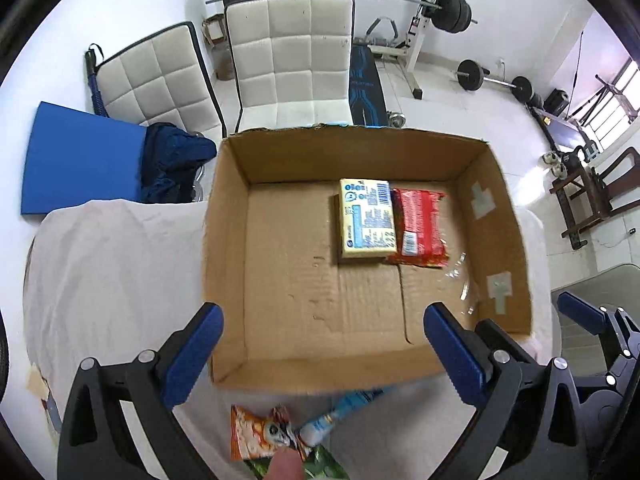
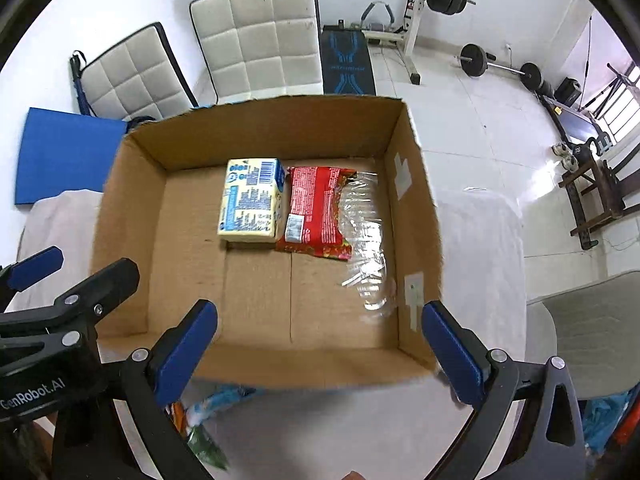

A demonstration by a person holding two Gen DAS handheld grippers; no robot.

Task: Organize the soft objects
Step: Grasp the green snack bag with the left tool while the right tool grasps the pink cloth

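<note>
Soft packs mostly in the cardboard box [image 1: 224, 240] already: pale yellow pack with blue print [image 1: 367, 219] lying flat toward the far side, red snack packet [image 1: 418, 229] touching its right edge, crinkly clear plastic [image 2: 366, 236] tucked against the red one's right side, next to the right wall. Rest of the box floor bare cardboard. Box sitting on a white cloth [image 1: 108, 264] over the table.

Still outside, just near of the box's near wall: orange snack bag [image 1: 256, 432], light blue wrapper [image 1: 344, 412] lying diagonally across it, and a green packet [image 1: 324, 464] at the very bottom edge, partly cut off.

Left gripper [image 1: 323, 354] spread wide, nothing between the blue pads, hovering over the near-left part of the box. Right gripper [image 2: 320, 354] also spread wide and holding nothing, over the near wall, just right of the left one.

Far behind: two white quilted chairs [image 1: 292, 60], blue mat [image 1: 80, 164], barbell rack [image 1: 428, 12].
</note>
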